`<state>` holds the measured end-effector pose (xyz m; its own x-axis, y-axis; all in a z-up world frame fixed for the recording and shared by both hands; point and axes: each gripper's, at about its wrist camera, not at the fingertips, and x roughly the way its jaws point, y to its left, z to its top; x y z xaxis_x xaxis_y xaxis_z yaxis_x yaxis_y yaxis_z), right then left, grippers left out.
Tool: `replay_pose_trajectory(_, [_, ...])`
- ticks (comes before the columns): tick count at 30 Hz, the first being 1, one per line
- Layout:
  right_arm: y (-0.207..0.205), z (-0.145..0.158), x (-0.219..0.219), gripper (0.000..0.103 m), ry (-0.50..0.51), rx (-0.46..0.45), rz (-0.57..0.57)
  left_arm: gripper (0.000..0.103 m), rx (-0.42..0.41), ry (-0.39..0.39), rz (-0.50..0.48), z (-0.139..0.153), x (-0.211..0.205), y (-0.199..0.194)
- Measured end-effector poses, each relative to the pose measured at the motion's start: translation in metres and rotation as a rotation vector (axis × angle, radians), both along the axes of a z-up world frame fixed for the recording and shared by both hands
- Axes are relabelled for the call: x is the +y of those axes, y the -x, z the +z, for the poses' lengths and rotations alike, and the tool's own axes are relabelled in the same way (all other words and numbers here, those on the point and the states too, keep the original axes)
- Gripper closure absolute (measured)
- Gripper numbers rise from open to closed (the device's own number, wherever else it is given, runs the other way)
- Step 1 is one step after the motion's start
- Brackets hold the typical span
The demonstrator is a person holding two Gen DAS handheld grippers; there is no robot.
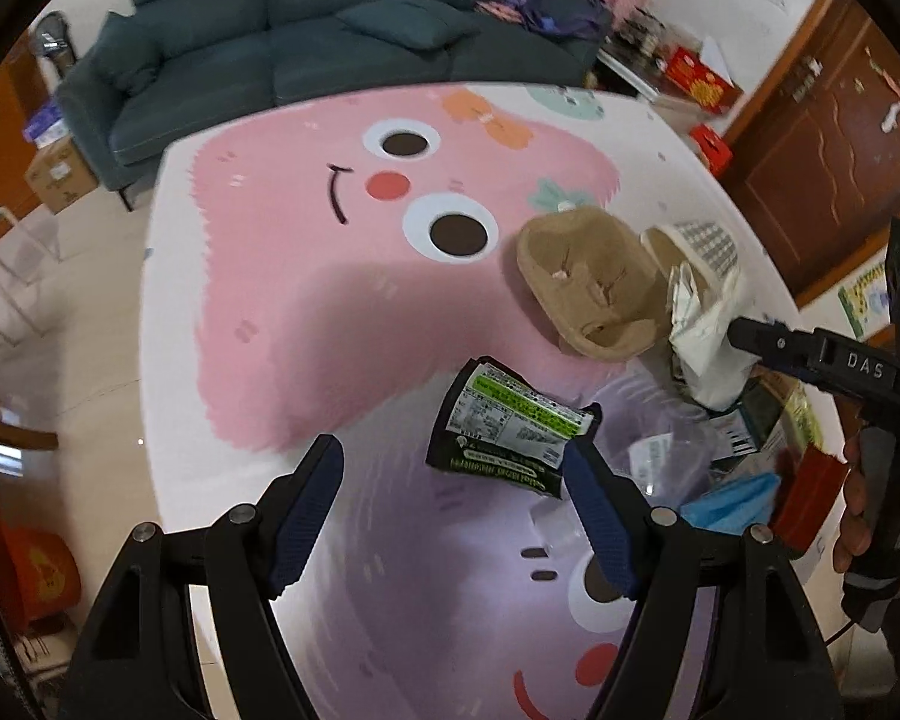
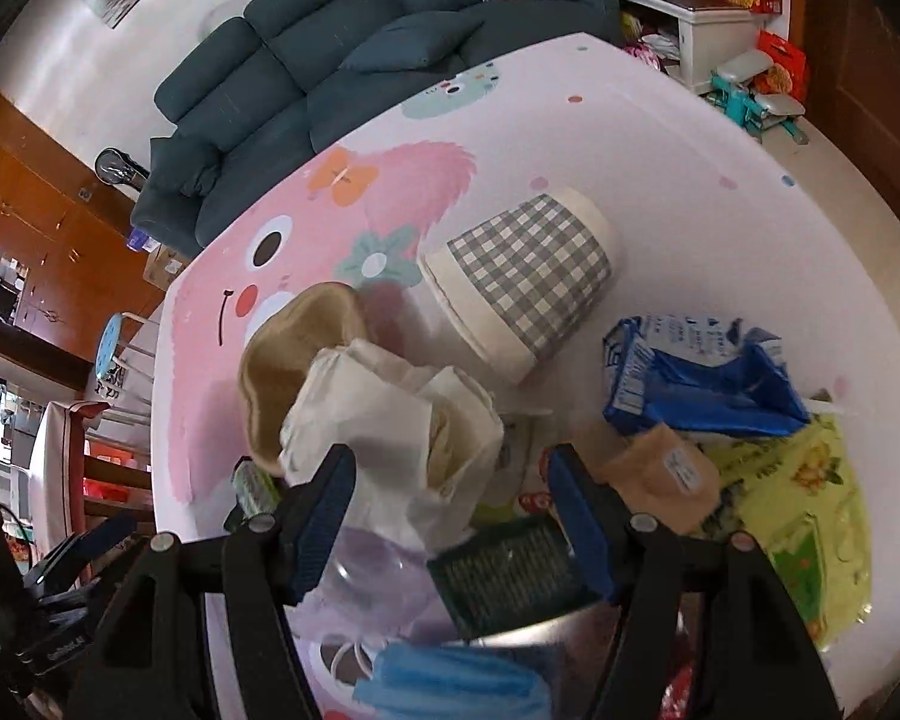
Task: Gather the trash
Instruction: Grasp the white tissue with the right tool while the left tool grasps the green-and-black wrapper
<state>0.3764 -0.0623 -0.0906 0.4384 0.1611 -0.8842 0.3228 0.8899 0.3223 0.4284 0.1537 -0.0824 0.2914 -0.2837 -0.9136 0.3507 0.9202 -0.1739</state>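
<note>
Left gripper (image 1: 453, 471) open, dark wrapper (image 1: 507, 423) just ahead

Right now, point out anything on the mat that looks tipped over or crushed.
The checked paper cup lies on its side. The brown pulp cup tray is tilted against crumpled white paper. A black wrapper lies torn open near the left claw.

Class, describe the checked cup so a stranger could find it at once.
Start at the cartoon mat. In the trash pile on it, the cup lies on its side beyond the crumpled white paper. Only it has a grey-and-white check.
</note>
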Motion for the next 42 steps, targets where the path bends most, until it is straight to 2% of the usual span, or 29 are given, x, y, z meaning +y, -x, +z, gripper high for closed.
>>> replay_pose_trajectory(1, [-0.001, -0.002, 0.001, 0.048, -0.006, -0.001, 0.005, 0.029, 0.021, 0.004, -0.021, -0.007, -0.003, -0.005])
replay_pose_trajectory(3, [-0.002, -0.009, 0.002, 0.074, -0.041, 0.002, 0.028, 0.029, 0.054, 0.010, -0.049, -0.017, -0.008, -0.011])
replay_pose_trajectory(6, [0.001, -0.014, 0.004, 0.074, -0.063, -0.007, 0.032, 0.029, 0.109, 0.013, -0.066, -0.029, -0.014, -0.020])
replay_pose_trajectory(8, [0.004, -0.013, 0.006, 0.075, -0.060, -0.020, 0.036, 0.029, 0.158, 0.031, -0.041, -0.034, -0.015, -0.026])
replay_pose_trajectory(11, [0.007, -0.012, 0.009, 0.077, -0.061, -0.026, 0.050, 0.029, 0.234, 0.068, 0.068, -0.041, -0.008, -0.031])
replay_pose_trajectory(15, [0.012, -0.006, 0.015, 0.077, -0.030, -0.041, 0.068, 0.029, 0.268, 0.122, 0.213, -0.041, 0.001, -0.033])
replay_pose_trajectory(17, [0.012, -0.005, 0.014, 0.078, -0.021, -0.041, 0.057, 0.029, 0.268, 0.142, 0.255, -0.039, 0.000, -0.032])
replay_pose_trajectory(21, [0.011, 0.004, 0.012, 0.078, -0.001, -0.072, 0.014, 0.029, 0.253, 0.126, 0.307, -0.038, -0.008, -0.033])
replay_pose_trajectory(28, [0.009, 0.019, 0.016, 0.079, 0.007, -0.128, -0.005, 0.029, 0.334, 0.089, 0.494, -0.053, -0.008, -0.036])
replay_pose_trajectory(32, [0.012, 0.020, 0.017, 0.079, 0.005, -0.130, -0.007, 0.029, 0.362, 0.048, 0.517, -0.061, -0.019, -0.039])
replay_pose_trajectory(38, [0.021, 0.015, 0.013, 0.078, -0.014, -0.117, -0.025, 0.038, 0.394, -0.008, 0.501, -0.069, -0.039, -0.037])
replay_pose_trajectory(40, [0.024, 0.014, 0.012, 0.078, -0.020, -0.118, -0.026, 0.055, 0.387, -0.001, 0.494, -0.068, -0.041, -0.036])
replay_pose_trajectory(41, [0.026, 0.014, 0.012, 0.078, -0.023, -0.119, -0.026, 0.071, 0.386, 0.011, 0.483, -0.067, -0.041, -0.035])
replay_pose_trajectory(42, [0.028, 0.015, 0.012, 0.078, -0.026, -0.121, -0.026, 0.072, 0.388, 0.003, 0.466, -0.067, -0.042, -0.035])
